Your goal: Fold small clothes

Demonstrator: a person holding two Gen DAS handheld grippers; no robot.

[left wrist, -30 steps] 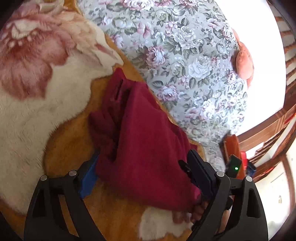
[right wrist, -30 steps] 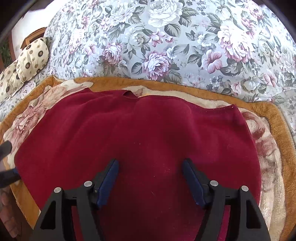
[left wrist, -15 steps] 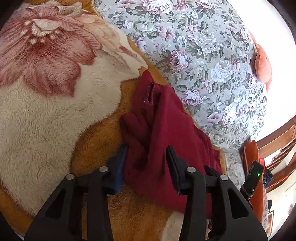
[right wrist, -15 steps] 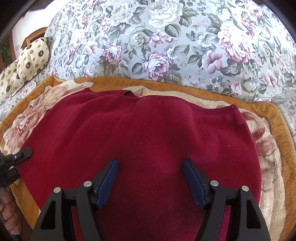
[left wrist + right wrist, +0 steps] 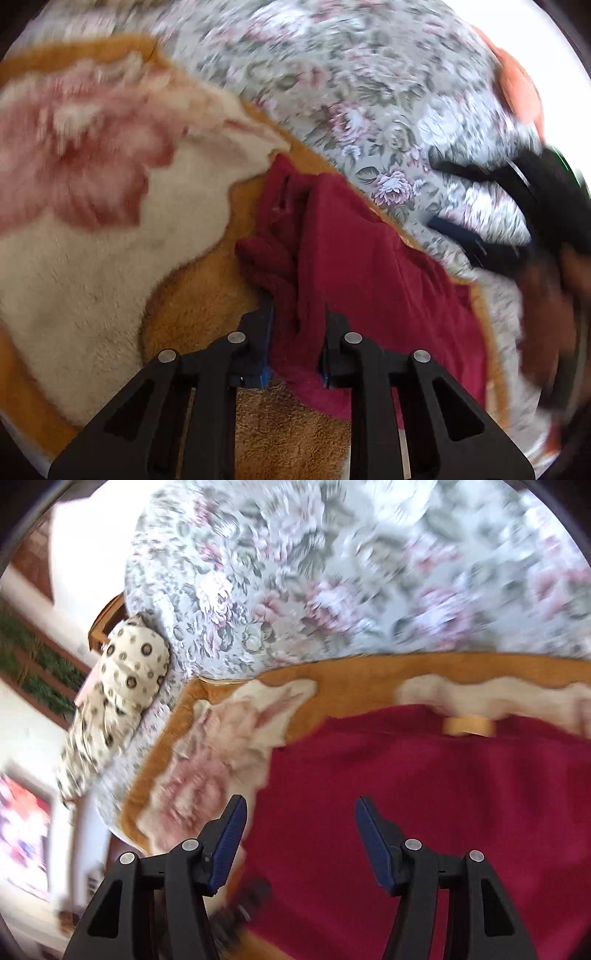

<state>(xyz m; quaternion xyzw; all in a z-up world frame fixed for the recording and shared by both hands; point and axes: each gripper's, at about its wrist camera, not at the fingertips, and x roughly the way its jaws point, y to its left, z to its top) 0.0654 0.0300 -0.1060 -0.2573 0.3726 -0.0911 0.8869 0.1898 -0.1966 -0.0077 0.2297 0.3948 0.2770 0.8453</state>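
Bed: floral bedspread [image 5: 332, 572] under plush blanket [image 5: 92, 277].
Left gripper [image 5: 297, 325]: clenched on bunched maroon garment [image 5: 369, 277].
Right gripper [image 5: 299, 827]: released, fingers apart above the garment.

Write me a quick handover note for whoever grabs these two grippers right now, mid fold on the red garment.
Left gripper: shut on a bunched edge of the dark red garment.
Right gripper: open, holding nothing, over the garment's side edge; both views are motion-blurred.
The garment lies mostly flat on the plush flower-print blanket, which sits on the floral bedspread.
Done: one edge gathered and gripped.
Left: probably carry that edge across to make the fold, use the right gripper to hold or smooth, then finish folding.
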